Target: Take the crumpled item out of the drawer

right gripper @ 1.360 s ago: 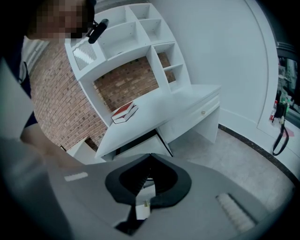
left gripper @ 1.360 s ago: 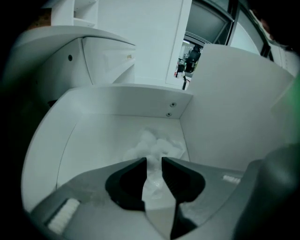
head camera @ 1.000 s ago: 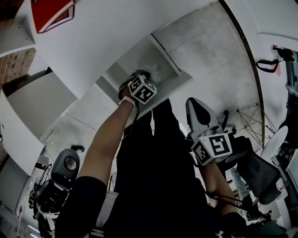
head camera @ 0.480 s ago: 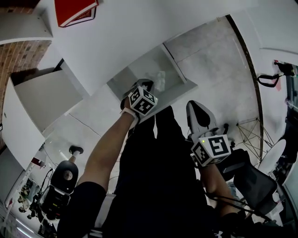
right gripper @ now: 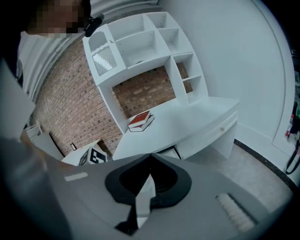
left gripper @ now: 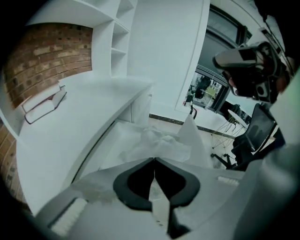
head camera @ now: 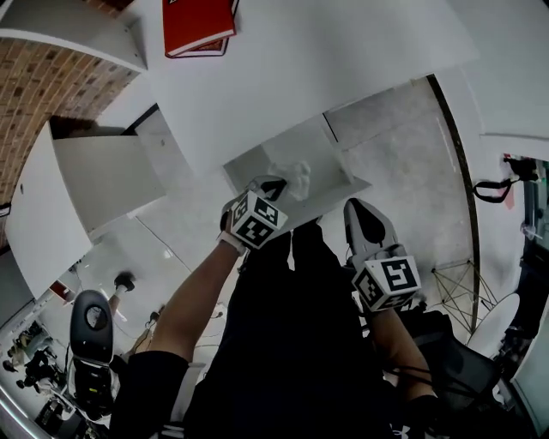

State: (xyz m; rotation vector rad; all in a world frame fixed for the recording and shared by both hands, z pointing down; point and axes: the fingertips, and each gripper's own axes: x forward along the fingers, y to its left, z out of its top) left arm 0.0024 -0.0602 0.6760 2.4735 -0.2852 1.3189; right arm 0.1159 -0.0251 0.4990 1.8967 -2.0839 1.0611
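Observation:
The white desk's drawer stands pulled out below the desk top. A crumpled white item lies in it, also seen as a rumpled heap in the left gripper view. My left gripper reaches into the drawer. Its jaws are closed right at the heap's near edge, which they hide. My right gripper hangs to the right of the drawer front, over the floor. It is shut with nothing in it.
A red book lies on the desk top, under white shelves against a brick wall. Another white drawer front with a knob sits to the right. A black office chair and tripod legs stand on the floor.
The head view has tilted up, so the desk and drawer sit lower in the frame. Both grippers keep their places relative to the drawer; the left one stays closed at the crumpled item.

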